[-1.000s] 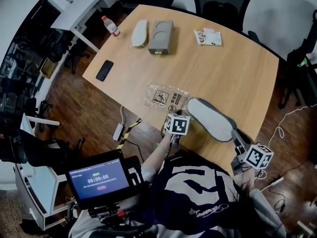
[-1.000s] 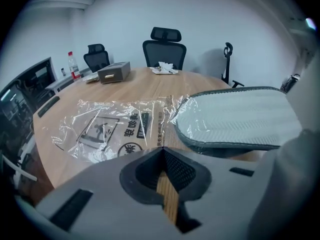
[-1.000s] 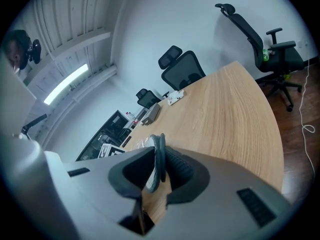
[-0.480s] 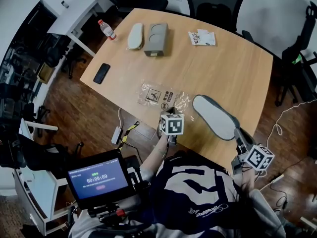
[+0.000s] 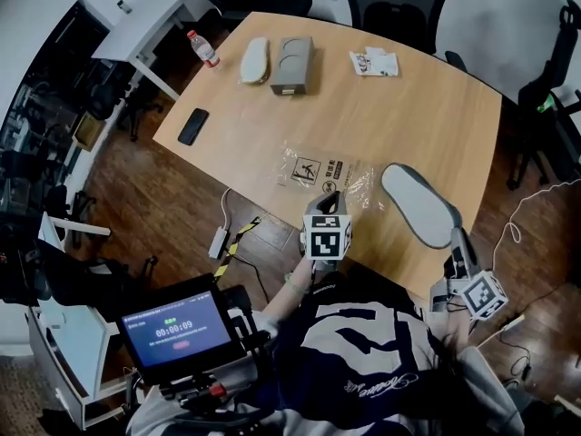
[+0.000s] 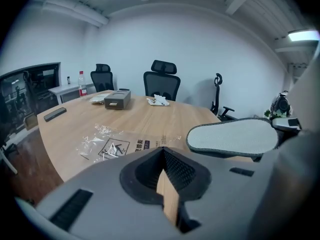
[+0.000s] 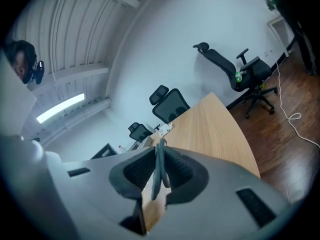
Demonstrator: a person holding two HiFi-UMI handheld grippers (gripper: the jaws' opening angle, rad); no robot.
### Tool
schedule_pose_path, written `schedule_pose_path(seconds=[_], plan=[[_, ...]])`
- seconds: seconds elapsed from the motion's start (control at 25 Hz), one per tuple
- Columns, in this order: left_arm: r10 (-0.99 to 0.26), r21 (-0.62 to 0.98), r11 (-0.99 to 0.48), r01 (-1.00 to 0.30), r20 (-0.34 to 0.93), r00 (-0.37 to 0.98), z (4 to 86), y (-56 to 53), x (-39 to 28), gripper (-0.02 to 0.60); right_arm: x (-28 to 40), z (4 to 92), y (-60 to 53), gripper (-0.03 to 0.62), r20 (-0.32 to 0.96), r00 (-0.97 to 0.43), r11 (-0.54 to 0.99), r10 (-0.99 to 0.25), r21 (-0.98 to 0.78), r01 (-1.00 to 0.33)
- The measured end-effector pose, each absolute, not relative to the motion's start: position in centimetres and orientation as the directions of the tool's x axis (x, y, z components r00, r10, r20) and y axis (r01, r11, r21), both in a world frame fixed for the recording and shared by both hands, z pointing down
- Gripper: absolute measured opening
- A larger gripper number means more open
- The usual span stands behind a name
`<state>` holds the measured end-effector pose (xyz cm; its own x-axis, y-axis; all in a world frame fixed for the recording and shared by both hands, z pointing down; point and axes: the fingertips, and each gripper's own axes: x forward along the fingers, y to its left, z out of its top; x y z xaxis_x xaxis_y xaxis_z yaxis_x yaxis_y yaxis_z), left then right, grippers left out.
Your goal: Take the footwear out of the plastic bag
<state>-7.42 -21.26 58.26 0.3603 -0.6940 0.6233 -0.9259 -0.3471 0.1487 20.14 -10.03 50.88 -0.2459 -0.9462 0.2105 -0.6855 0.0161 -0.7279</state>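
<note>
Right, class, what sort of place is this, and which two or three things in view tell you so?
Most likely an office meeting room: a large wooden conference table, black high-backed office chairs beside it, and plain white walls under strip ceiling lights.

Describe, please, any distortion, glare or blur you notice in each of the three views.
Head view: fisheye curves the table edge, corners darken, the screen glows. Left gripper view: black vignette, ceiling light flares, plastic bag glints. Right gripper view: tilted horizon, bowed ceiling, the slipper edge between the jaws is softly out of focus.
</note>
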Motion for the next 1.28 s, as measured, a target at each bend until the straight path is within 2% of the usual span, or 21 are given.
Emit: schedule_pose_path(seconds=[0.12,0.28,0.48,0.64,0.76,0.84,0.96,1.28], plan=[[-0.686,0.187,-0.347,-0.919,0.617,0.385,57.9,-19.7,-7.4,0.0,20.4,50.3,-8.9,0.055,0.169,-0.202,0.013,-0.965,-0.736,-0.677],[-0.676,0.219,-0.362,-0.906,0.608,0.417,57.3,-17.5,-7.2,0.0,20.7,53.8,-6.2,0.06,0.336,-0.119,-0.159,-0.935,-0.693,-0.704],[-0.657,0.23,-0.394,-0.89,0.606,0.448,57.3,-14.3,-6.6,0.001,20.0,57.9,-3.6,0.067,0.446,-0.09,-0.239,-0.891,-0.627,-0.742],[-0.64,0.239,-0.404,-0.883,0.616,0.459,58.0,-11.7,-6.6,0.001,18.4,60.1,-2.8,0.077,0.498,-0.139,-0.191,-0.856,-0.555,-0.809],[-0.631,0.244,-0.409,-0.879,0.621,0.466,58.3,-10.0,-6.5,0.002,17.6,61.7,-2.2,0.119,0.556,-0.165,-0.16,-0.815,-0.489,-0.857],[-0.626,0.248,-0.412,-0.877,0.622,0.47,58.6,-8.9,-6.5,0.002,17.5,62.6,-1.6,0.16,0.598,-0.159,-0.157,-0.786,-0.442,-0.883],[-0.626,0.245,-0.415,-0.876,0.622,0.471,58.5,-7.8,-6.5,0.001,17.7,63.0,-0.6,0.178,0.646,-0.112,-0.166,-0.755,-0.354,-0.921],[-0.636,0.265,-0.439,-0.859,0.583,0.505,56.7,-6.3,-5.7,0.002,15.5,60.1,-0.4,0.176,0.595,-0.185,-0.027,-0.782,-0.328,-0.944]])
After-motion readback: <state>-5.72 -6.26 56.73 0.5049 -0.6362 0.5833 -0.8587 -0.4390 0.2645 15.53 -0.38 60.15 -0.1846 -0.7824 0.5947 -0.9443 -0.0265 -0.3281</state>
